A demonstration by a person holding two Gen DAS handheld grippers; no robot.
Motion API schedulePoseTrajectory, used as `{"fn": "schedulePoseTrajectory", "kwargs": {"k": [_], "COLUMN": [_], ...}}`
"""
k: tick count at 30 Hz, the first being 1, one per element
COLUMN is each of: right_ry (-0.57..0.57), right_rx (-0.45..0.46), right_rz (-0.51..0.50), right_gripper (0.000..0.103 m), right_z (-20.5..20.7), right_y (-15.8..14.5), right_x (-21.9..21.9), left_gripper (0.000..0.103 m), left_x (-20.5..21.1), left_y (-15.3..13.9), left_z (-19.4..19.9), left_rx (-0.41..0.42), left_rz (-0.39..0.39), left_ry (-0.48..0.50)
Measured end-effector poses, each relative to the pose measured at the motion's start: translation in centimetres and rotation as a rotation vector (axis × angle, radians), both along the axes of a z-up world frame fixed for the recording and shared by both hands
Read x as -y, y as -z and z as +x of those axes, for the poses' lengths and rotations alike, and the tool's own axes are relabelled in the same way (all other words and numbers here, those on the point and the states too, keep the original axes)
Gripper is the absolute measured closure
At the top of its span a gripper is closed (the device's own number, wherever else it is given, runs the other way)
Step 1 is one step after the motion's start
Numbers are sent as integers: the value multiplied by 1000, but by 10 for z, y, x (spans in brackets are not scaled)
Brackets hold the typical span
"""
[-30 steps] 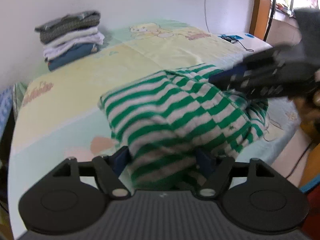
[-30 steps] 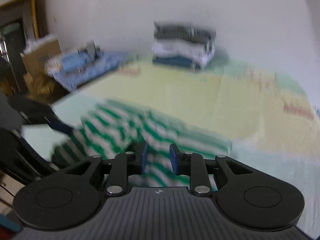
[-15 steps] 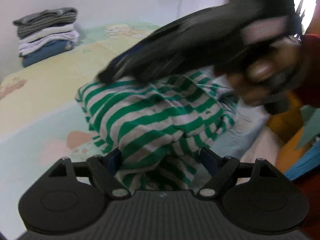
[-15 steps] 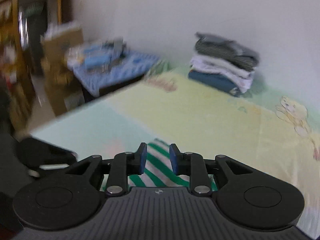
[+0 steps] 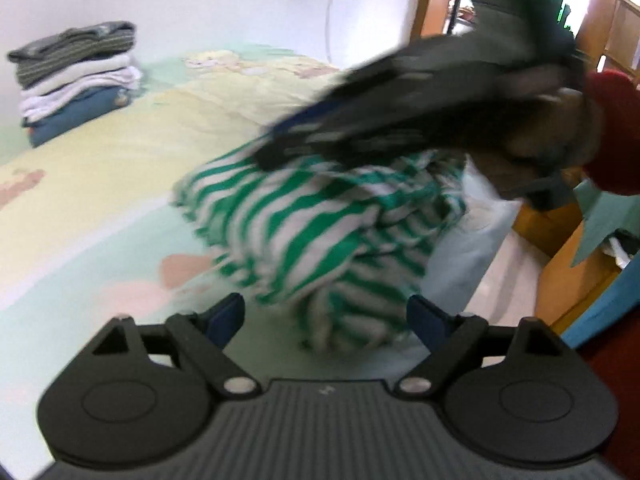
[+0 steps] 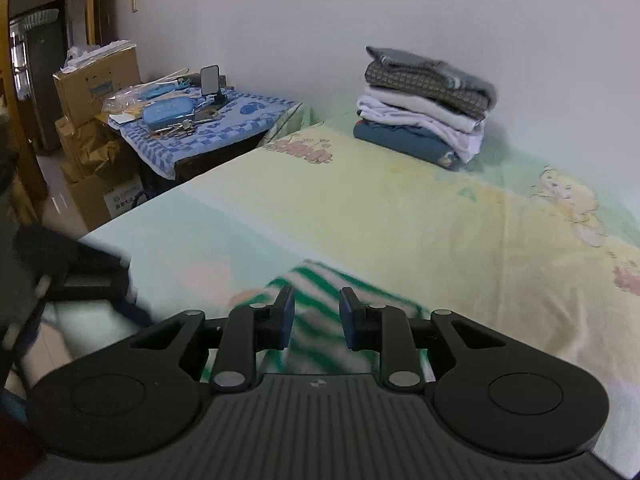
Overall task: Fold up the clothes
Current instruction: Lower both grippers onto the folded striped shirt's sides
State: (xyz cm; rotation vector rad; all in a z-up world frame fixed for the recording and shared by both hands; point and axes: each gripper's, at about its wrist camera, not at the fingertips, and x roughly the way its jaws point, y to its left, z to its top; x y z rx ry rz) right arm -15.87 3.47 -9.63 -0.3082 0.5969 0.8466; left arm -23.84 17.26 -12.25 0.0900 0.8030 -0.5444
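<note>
Left wrist view: the left tongs (image 5: 324,320) gape wide, gripping nothing, with the rumpled striped top (image 5: 320,224) lying just ahead at the bed's (image 5: 100,208) near edge. The right tongs (image 6: 316,322) stand partly open and empty above it, likely reaching for cloth. A folded stack (image 6: 426,106) sits against the wall.

No legible txt; print on cardboard box (image 6: 120,196) too blurry.

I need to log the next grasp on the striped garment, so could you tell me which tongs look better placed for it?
Probably the left tongs: wide open, with the bunched striped garment just ahead. The right tongs hover above it, less open.
</note>
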Motion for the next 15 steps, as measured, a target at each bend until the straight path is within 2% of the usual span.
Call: {"fn": "schedulePoseTrajectory", "kwargs": {"k": [3, 8, 11, 14, 15], "right_ry": [11, 107, 163, 225, 236], "right_rx": [-46, -45, -47, -36, -46], "right_rz": [4, -39, 30, 122, 119], "right_gripper": [77, 80, 80, 73, 72], "right_z": [-19, -22, -23, -25, -23], "right_y": [3, 43, 24, -4, -2], "right_x": [12, 16, 32, 54, 59], "left_gripper": [13, 9, 9, 9, 9], "left_x": [-10, -13, -11, -6, -5], "left_y": [-5, -5, -9, -13, -14], "left_z": [-2, 25, 37, 33, 33], "left_rx": [10, 5, -10, -11, -13], "left_rz": [4, -14, -42, -41, -41], "left_ry": [-21, -60, -74, -93, -105]}}
